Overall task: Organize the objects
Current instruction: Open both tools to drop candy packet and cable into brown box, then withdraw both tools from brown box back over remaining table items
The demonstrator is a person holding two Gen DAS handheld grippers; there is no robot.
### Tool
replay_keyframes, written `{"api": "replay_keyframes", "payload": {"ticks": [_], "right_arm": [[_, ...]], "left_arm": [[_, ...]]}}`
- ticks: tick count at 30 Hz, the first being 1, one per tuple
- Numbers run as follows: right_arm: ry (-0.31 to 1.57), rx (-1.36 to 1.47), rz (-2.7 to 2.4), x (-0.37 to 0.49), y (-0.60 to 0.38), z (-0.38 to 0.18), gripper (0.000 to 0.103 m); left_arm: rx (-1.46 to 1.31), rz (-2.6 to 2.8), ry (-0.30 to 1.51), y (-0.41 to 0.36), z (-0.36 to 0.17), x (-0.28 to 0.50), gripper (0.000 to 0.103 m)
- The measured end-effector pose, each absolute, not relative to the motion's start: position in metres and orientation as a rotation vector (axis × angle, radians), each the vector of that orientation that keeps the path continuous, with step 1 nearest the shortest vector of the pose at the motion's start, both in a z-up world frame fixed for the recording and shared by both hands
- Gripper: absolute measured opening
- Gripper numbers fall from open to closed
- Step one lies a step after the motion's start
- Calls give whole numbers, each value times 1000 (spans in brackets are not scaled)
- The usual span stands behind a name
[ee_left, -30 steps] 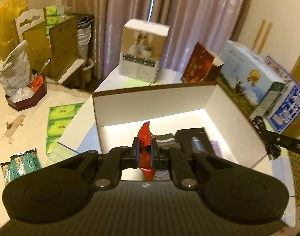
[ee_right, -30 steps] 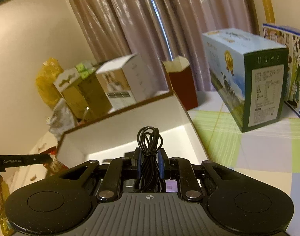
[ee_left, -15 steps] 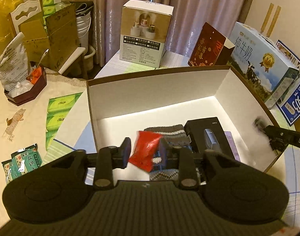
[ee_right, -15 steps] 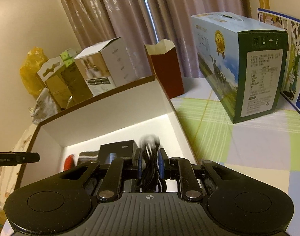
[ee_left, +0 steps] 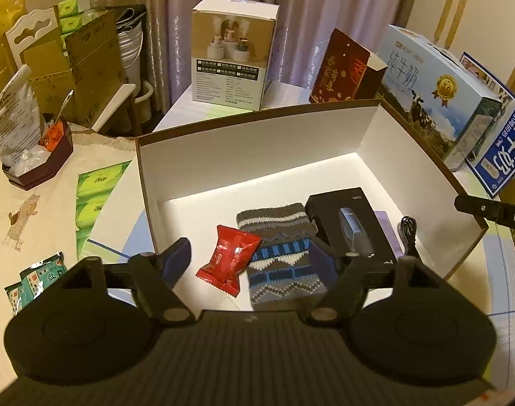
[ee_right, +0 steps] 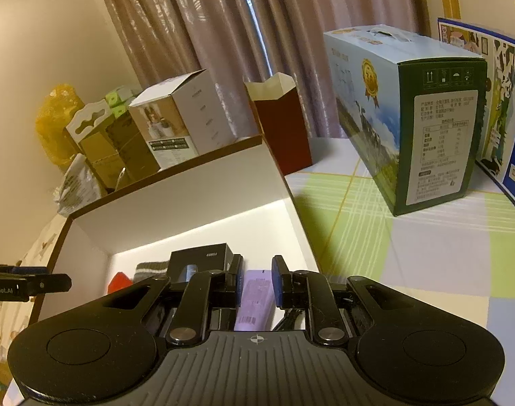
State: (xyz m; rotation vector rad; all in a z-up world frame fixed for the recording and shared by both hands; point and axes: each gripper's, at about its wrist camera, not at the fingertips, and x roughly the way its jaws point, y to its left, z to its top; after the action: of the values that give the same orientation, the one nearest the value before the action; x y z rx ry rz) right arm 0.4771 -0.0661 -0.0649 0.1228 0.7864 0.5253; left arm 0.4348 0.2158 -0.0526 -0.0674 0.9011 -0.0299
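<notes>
An open white box (ee_left: 257,142) with brown edges holds a red candy packet (ee_left: 228,258), a knitted grey-blue sock (ee_left: 281,253), a black carton (ee_left: 348,223), a purple item (ee_left: 387,226) and a coiled black cable (ee_left: 407,233). My left gripper (ee_left: 249,260) hangs open over the box's near edge, the candy lying loose below it. My right gripper (ee_right: 255,279) is open above the box's right side, over the purple item (ee_right: 255,296); the cable (ee_right: 289,319) lies just under its right finger. The black carton (ee_right: 200,258) and the candy (ee_right: 120,280) show beyond.
Behind the box stand a humidifier carton (ee_left: 233,54), a dark red bag (ee_left: 345,67) and a blue milk carton (ee_left: 436,91). Green tissue packs (ee_left: 95,203), teal sachets (ee_left: 34,280) and a dark tray of clutter (ee_left: 37,155) lie to the left.
Both grippers went from shut to open. The red candy dropped from my left gripper into the box; the black cable dropped from my right gripper into the box's right side.
</notes>
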Motion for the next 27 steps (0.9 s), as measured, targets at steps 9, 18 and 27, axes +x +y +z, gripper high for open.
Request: {"api": "replay_keyframes", "payload": {"ticks": [9,18,27], "right_arm": [[737,104,552,452,-68,-52,69],[698,117,575,419,-75,-38,91],[697,139,575,384,-85,-29,96]], "left_arm": [[-39,-52,877,209,-36,419,86],[-38,-51,845,202,-21,390,90],[-63,-64,836,193,-13,359,90]]}}
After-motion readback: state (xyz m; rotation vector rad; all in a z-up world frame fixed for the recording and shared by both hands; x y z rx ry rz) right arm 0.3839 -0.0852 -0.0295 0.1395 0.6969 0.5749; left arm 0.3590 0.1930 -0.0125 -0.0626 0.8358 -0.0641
